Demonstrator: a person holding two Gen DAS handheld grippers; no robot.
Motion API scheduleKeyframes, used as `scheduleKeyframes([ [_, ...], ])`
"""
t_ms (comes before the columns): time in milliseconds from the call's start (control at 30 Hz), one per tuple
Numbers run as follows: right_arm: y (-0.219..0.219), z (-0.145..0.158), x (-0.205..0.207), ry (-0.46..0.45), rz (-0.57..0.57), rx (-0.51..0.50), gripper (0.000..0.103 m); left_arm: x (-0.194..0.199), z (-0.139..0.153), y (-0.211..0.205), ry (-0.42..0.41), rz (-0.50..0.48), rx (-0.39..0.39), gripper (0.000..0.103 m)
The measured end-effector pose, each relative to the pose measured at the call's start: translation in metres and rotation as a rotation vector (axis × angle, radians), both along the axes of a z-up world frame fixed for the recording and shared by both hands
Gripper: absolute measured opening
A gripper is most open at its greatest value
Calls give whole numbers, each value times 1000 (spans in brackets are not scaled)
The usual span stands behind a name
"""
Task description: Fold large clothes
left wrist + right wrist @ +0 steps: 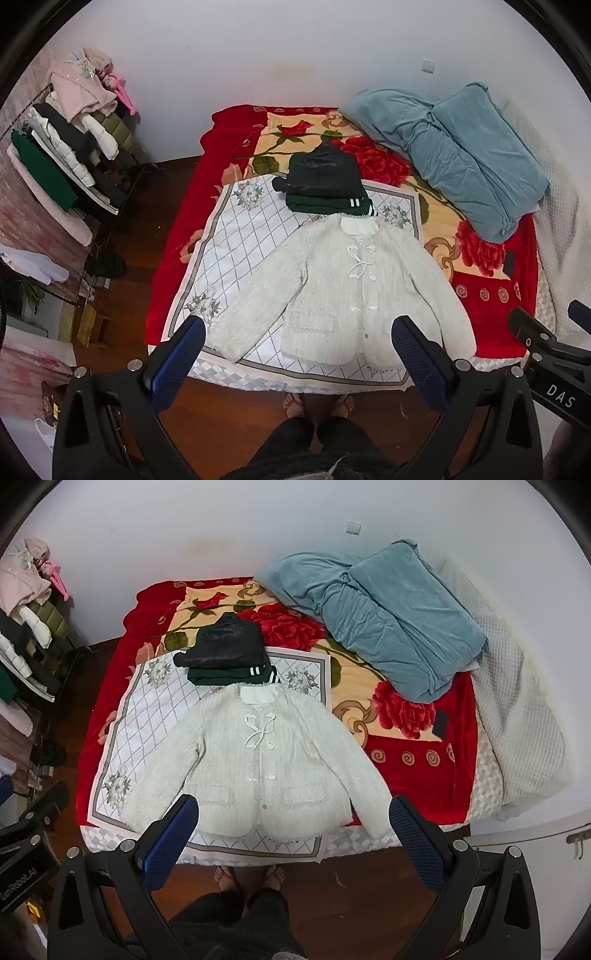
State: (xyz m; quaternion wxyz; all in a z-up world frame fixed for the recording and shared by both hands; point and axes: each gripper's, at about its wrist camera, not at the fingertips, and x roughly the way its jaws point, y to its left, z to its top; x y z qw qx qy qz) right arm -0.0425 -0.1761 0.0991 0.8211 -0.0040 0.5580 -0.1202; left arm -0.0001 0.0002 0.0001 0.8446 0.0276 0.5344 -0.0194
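Note:
A fluffy white jacket (pixel 343 291) lies flat and face up on a white checked cloth (pixel 243 236) on the bed, sleeves spread out to both sides; it also shows in the right wrist view (pixel 258 760). Behind its collar sits a stack of folded dark clothes (pixel 323 181), black on top of green, also in the right wrist view (pixel 227 653). My left gripper (pixel 299 350) is open and empty, held above the jacket's hem. My right gripper (pixel 293 830) is open and empty too, above the hem.
A red flowered blanket (pixel 491 295) covers the bed. A bundled blue duvet (pixel 469 155) lies at the back right. A clothes rack (pixel 66 155) full of garments stands at the left. The person's feet (pixel 317 402) stand on the wooden floor by the bed's near edge.

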Motion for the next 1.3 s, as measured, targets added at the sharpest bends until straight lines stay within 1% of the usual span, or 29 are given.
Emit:
scheduleKeyframes([
  [600,0,6,-15,-7,4,-5,103,0,0,0,-6,0,1,103],
  [1000,9,15,-13,-9,7,-10,103,0,0,0,-5,-1,-8,103],
  [1133,9,15,-15,-9,7,-10,103,-2,5,-2,-5,-1,-11,103],
  [1267,12,15,-18,-11,14,-12,103,-2,5,-1,-5,-1,-14,103],
  [1300,13,16,-18,-11,14,-13,103,-3,9,-5,-6,-2,-15,103],
])
